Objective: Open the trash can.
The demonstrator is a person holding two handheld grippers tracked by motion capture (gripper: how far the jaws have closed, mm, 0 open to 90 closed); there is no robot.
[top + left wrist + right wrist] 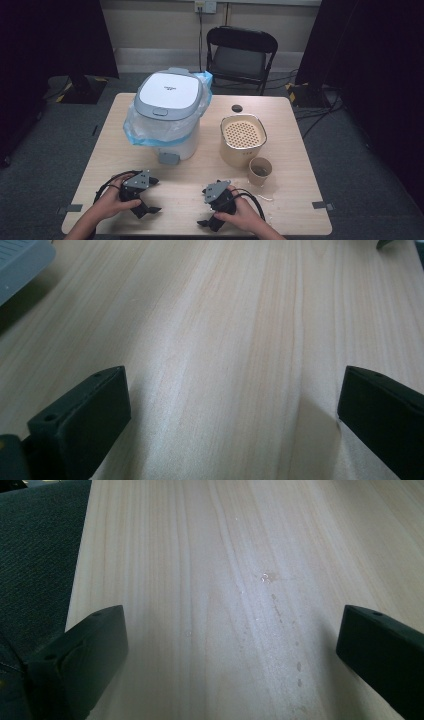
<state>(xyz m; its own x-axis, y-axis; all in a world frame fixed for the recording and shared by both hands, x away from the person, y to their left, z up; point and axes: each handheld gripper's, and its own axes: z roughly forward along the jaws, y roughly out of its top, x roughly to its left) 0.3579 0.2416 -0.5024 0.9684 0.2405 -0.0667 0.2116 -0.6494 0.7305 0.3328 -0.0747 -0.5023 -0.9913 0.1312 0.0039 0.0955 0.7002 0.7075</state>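
Note:
Both grippers rest low on the wooden table (295, 150) near its front edge, each held by a hand. My left gripper (154, 195) points right, its jaws spread wide over bare wood (232, 405). To its right, my right gripper (202, 206) points left and is open too, with nothing but tabletop (230, 645) between its jaws. A white pedal bin (167, 112) with a grey lid and a blue bag liner stands at the back left. A beige container (242, 135) with a perforated top sits right of it, and a paper cup (260, 171) stands just in front of that.
The bin's grey pedal (168, 158) juts toward me and shows again as a grey pedal corner (20, 260). A small black disc (236, 108) lies behind the container. Small droplets (267, 577) dot the wood. A black chair (240, 55) stands beyond the table. Grey carpet (35, 555) borders the table edge.

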